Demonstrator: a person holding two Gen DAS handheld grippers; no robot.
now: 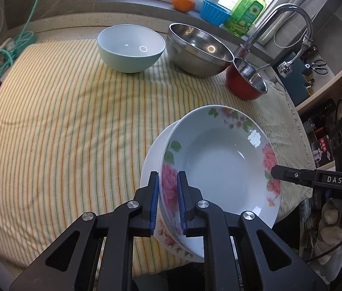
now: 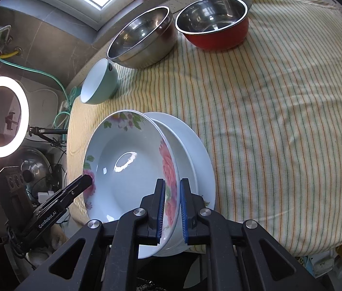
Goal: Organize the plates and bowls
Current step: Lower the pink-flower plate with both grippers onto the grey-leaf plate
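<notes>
The biggest thing is the yellow-and-green striped cloth point(image 1: 62, 121), which covers the counter and fills most of both views. On it, in the lower middle of the left wrist view, sits a plain white round plate point(image 1: 150, 160), and above it I hold the floral deep plate with pink roses on the rim point(image 1: 219, 169). I cannot tell if the floral plate touches the white one below or stands just over it; it looks tilted.

My left claw point(image 1: 168, 201) is narrow, its blue pads pressed on the near rim of the floral plate, one inside and one outside. My right claw point(image 2: 172, 208) is also narrow and grips the opposite rim the same way. In the left wrist view the right claw comes in from the right edge; in the right wrist view the left claw point(image 2: 85, 181) comes in from the lower left.

At the top of the left wrist view stand three vessels on the cloth: a large stainless steel mixing bowl point(image 1: 198, 51) in the middle, a pale green ceramic bowl point(image 1: 131, 48) to its left, and a red pot with steel inside point(image 1: 246, 80) to its right, just beside the steel bowl. A curved chrome faucet point(image 1: 289, 14) rises behind the pot.

On the window sill at the top are a green bottle of dish soap point(image 1: 248, 12), a blue ribbed cup point(image 1: 213, 12) and a small orange tangerine point(image 1: 183, 3). A bright ring lamp point(image 2: 2, 120) glows at the left edge of the right wrist view.
</notes>
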